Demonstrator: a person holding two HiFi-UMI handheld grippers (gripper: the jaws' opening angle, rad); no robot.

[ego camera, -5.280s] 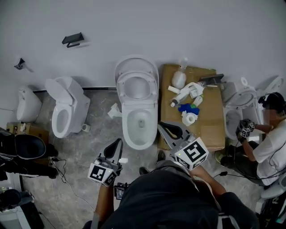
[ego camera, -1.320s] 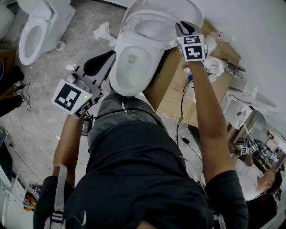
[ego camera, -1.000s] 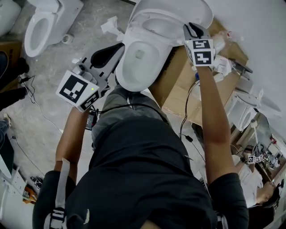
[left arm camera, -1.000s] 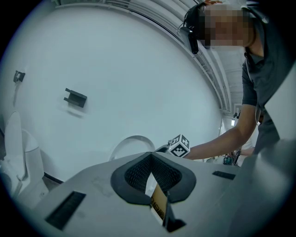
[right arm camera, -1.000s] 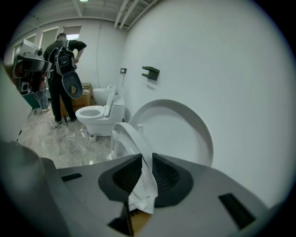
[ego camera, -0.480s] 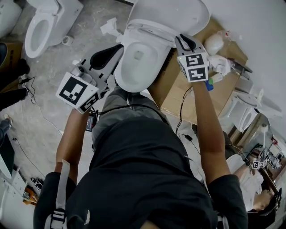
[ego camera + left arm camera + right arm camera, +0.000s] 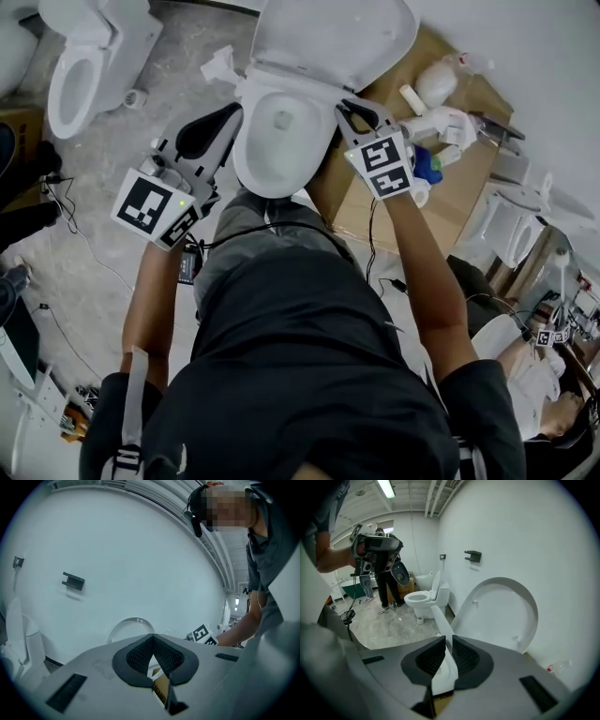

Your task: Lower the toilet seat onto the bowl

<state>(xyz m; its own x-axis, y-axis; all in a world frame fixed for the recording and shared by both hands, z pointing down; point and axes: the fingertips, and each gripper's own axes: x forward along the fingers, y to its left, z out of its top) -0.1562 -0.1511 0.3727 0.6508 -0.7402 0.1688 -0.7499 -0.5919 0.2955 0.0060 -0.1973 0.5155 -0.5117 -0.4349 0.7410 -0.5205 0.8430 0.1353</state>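
Print is scarce: the cubes (image 7: pixel 380 167) on both grippers carry only black-and-white square patterns. Dark lettering on a brown card (image 7: pixel 161 688), seen below the left gripper (image 7: pixel 152 637), is too blurred to read, and the bottles (image 7: pixel 436 84) on the cardboard box (image 7: pixel 450 187) are too small. That claw is closed and empty. The right gripper (image 7: pixel 446 641) is closing its jaws, pads touching the seat (image 7: pixel 438 616) edge between them. The seat lies low over the bowl (image 7: pixel 277 164) with the lid (image 7: pixel 501 611) upright behind; whether it rests on the rim is unclear.

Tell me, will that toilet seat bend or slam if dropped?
Probably stiff: the toilet seat shows a straight edge between the right gripper's closing jaws. It hangs apart from the upright lid, so it'd likely fall. Glossy, maybe slippery.
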